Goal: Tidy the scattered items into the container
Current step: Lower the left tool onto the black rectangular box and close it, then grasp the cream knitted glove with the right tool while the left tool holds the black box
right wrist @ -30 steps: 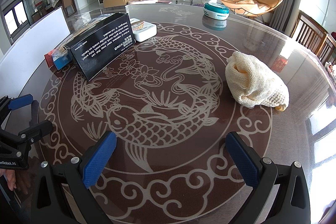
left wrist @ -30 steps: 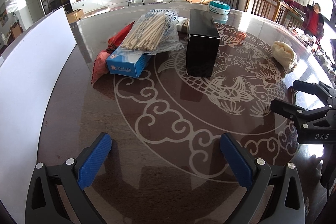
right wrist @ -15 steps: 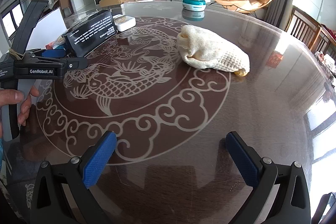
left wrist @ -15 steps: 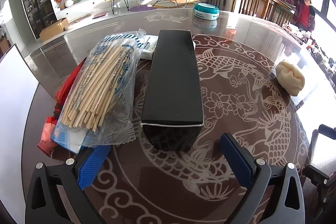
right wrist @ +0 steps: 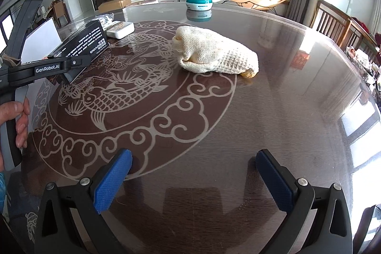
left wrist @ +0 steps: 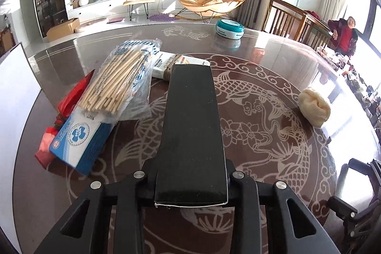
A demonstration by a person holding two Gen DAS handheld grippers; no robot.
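Note:
A long black box [left wrist: 191,125] lies on the patterned table, pointing away from me. My left gripper [left wrist: 190,173] straddles its near end, the jaws closing with the fingers against both of its sides. The right wrist view shows the same gripper [right wrist: 59,68] clamped on the box [right wrist: 81,51], a hand on its handle. My right gripper [right wrist: 193,173] hangs open over bare table. A cream knitted cloth [right wrist: 216,55] lies ahead of it, well beyond its fingertips.
Left of the box lie a bag of chopsticks [left wrist: 119,85], a blue carton [left wrist: 78,144] and a red bag [left wrist: 71,99]. A white packet [left wrist: 166,61] sits behind the box, a teal round tub [left wrist: 229,29] farther back. A white panel [left wrist: 14,99] stands at the left edge.
The left gripper moved forward over the black box and its jaws closed from wide open onto the near end. The right gripper swung towards the cream cloth, then held still.

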